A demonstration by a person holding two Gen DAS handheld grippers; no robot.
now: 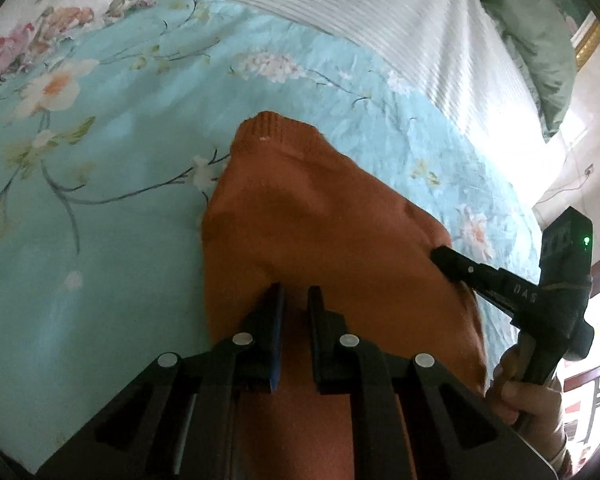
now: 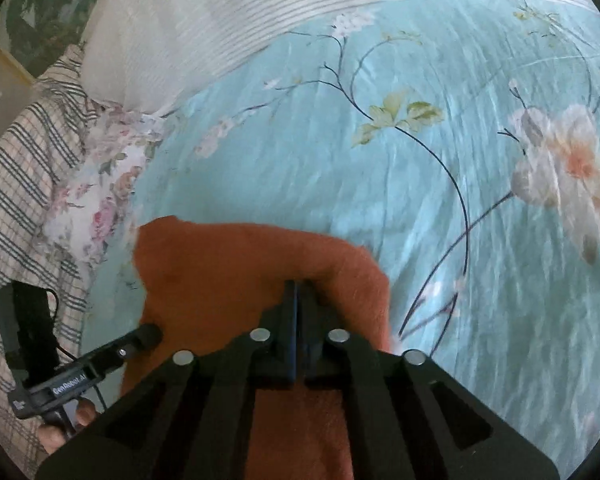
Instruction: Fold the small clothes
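An orange knit garment (image 1: pixel 320 208) hangs bunched over a light blue floral bedsheet (image 1: pixel 100 240); a ribbed cuff or hem points away at its far end. My left gripper (image 1: pixel 296 300) pinches a fold of the orange cloth between its nearly closed jaws. My right gripper (image 2: pixel 298 292) is closed tight on the same garment (image 2: pixel 228 264). The right gripper also shows in the left wrist view (image 1: pixel 446 258), at the garment's right edge. The left gripper shows in the right wrist view (image 2: pixel 150 332) at the cloth's left edge.
A white ribbed blanket (image 1: pixel 360 8) lies across the far side of the bed. A floral pillow (image 2: pixel 100 184) and a checked cloth (image 2: pixel 16 184) lie at the left in the right wrist view. A green cloth (image 1: pixel 540 40) sits at the far right.
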